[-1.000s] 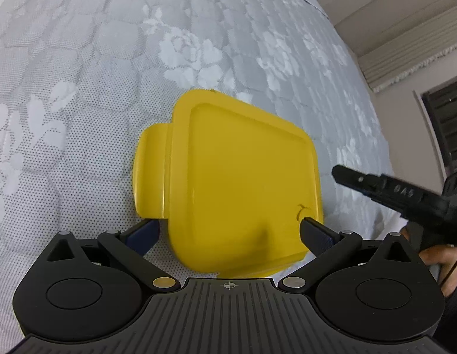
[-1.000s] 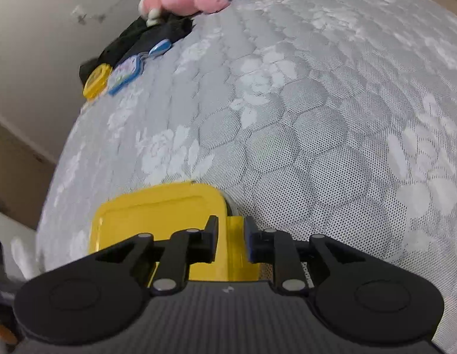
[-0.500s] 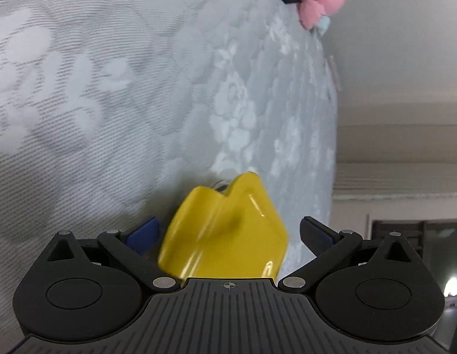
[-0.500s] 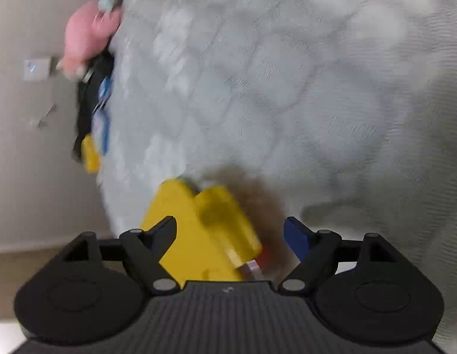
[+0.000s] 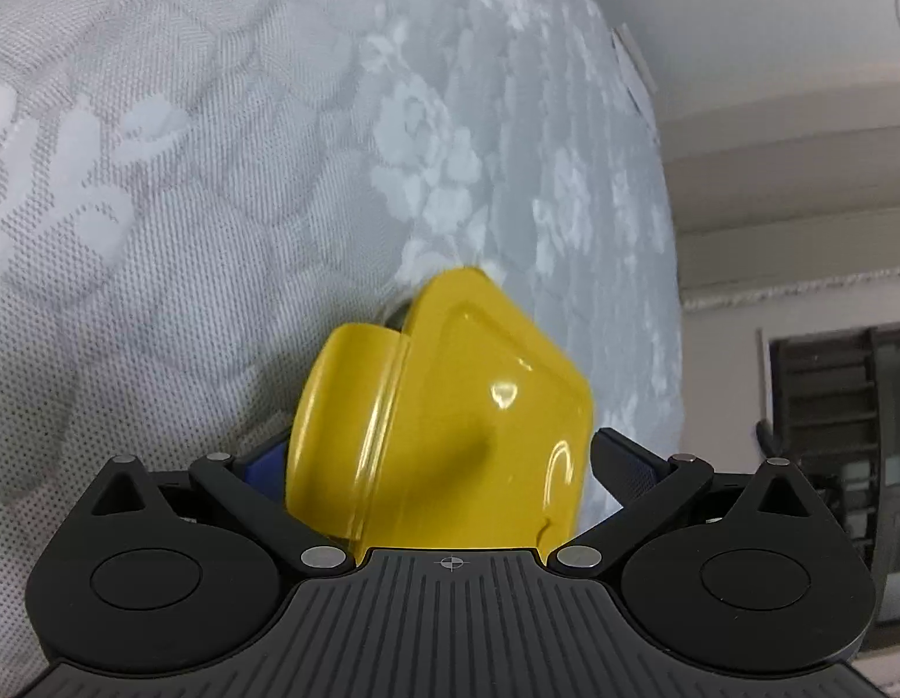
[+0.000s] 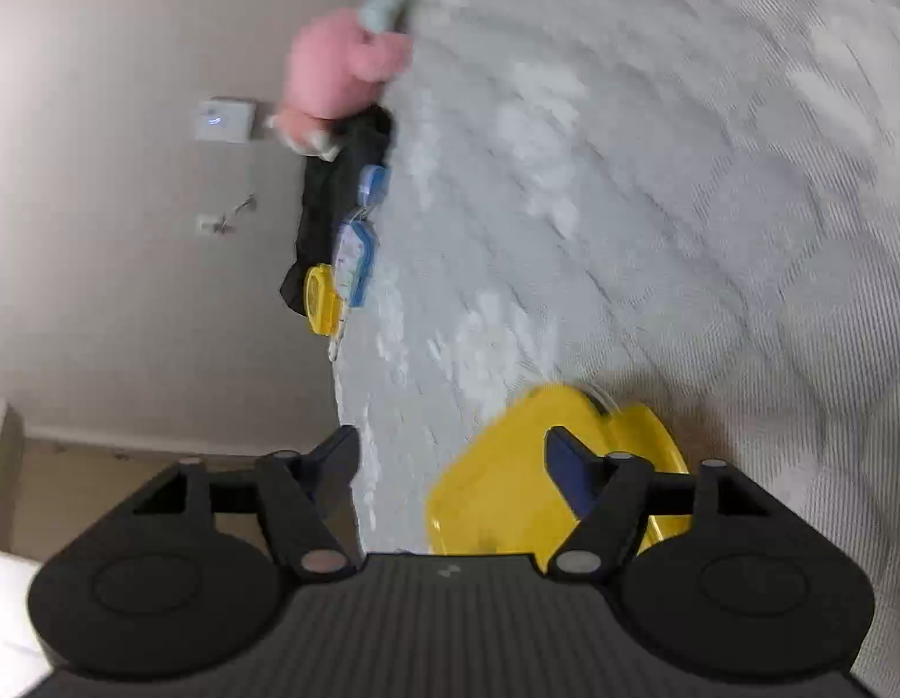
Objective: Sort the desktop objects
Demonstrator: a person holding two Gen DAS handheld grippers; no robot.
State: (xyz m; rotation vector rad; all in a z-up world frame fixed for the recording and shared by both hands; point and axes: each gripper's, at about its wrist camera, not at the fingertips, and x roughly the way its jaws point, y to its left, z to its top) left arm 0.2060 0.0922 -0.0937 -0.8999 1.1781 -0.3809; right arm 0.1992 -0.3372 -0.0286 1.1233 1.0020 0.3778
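The right gripper (image 6: 453,459) has let go of the yellow box (image 6: 502,488).

Grey mattress (image 5: 229,186) with white floral, honeycomb quilting. Plain beige wall (image 6: 113,232) past far edge, white switch plate (image 6: 224,120) on it. Tan floor (image 6: 89,483) below. Dark-framed window (image 5: 845,424), curtain valance (image 5: 799,291) beyond right edge.

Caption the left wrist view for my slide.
Left gripper clamps a tilted yellow lidded box above a grey floral mattress.
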